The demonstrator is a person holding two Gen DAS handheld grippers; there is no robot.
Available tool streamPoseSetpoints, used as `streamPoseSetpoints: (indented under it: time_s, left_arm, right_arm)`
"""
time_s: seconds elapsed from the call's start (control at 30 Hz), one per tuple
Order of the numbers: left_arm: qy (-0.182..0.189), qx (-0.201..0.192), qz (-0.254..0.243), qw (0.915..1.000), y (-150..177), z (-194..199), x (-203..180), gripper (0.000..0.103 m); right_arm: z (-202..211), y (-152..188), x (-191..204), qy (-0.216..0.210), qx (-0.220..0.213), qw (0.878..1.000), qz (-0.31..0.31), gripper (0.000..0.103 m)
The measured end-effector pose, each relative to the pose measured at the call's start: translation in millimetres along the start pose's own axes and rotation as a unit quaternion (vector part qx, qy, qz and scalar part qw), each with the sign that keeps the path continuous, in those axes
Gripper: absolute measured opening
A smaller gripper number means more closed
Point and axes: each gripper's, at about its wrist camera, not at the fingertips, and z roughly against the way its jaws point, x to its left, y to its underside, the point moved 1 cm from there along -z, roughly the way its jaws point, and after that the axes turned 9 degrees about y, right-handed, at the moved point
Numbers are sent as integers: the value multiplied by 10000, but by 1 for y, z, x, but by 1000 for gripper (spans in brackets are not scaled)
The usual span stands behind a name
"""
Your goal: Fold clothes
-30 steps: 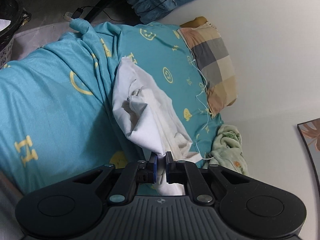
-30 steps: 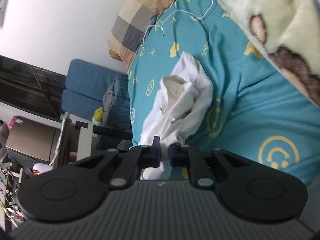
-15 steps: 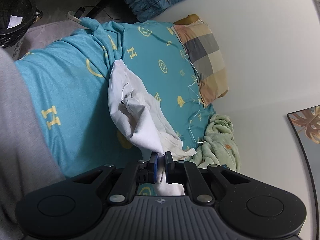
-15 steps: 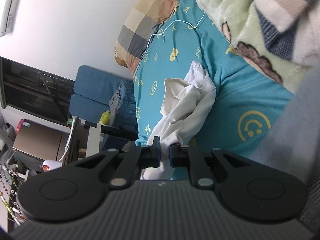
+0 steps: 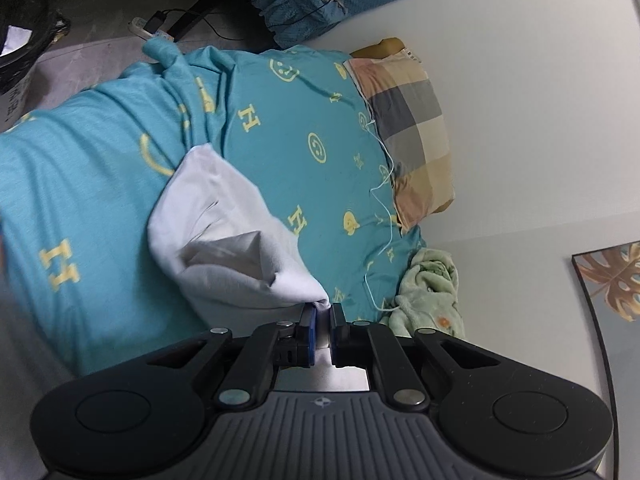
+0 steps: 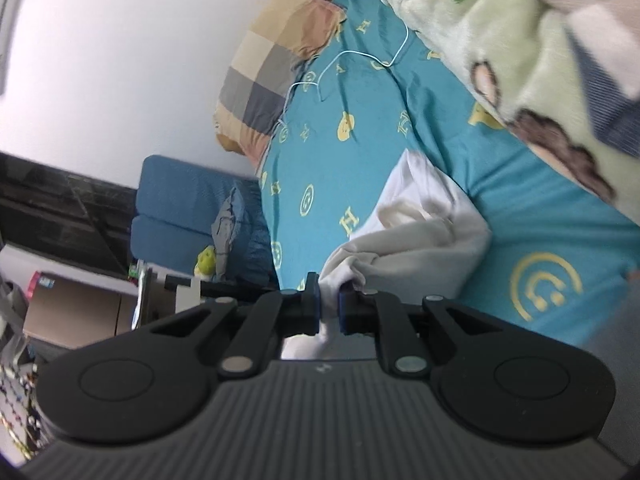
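Left wrist view: the left gripper [image 5: 321, 312] pinches a corner of the white garment [image 5: 224, 248], which spreads ahead over the bed [image 5: 304, 120]; the right gripper [image 6: 329, 305] clamps another bunched edge.

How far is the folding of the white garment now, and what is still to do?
Done: nothing looks folded yet; the white garment is bunched and creased on the blue bed cover. In hand: the left hand-held gripper and the right hand-held gripper each pinch an edge of it. Left: spreading it flat, then every fold.
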Motion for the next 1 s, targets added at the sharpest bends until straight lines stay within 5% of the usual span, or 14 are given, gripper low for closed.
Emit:
streamPoseSetpoints:
  time_s: [0.23,0.5,0.63,0.83,0.93,1.0]
  left_arm:
    - [-250,50,-62,9997,-56,-96,-4,7]
    - [-817,-36,-441,9957,-111,-194,44,7]
    - [-1101,-36,-661,9917,-127,-216,64,4]
    - [-941,108,-1300,9870,-120,-214,59,8]
    - [-756,159,-1911,9785,-105,-203,43,22]
    - [-731,130,-2481,9659,-91,-196,31,28]
  right_arm:
    - [-82,-45,18,316,63,9995,-24,12]
    - [-185,-77,2,988,185,9941,405,14]
    - [-222,-82,-2,1269,234,9873,924,14]
    - [-220,-77,15,1140,163,9796,1645,18]
    - [-207,-73,21,1045,14,9759,1915,48]
    - [-192,-67,26,1049,-313,9700,2170,79]
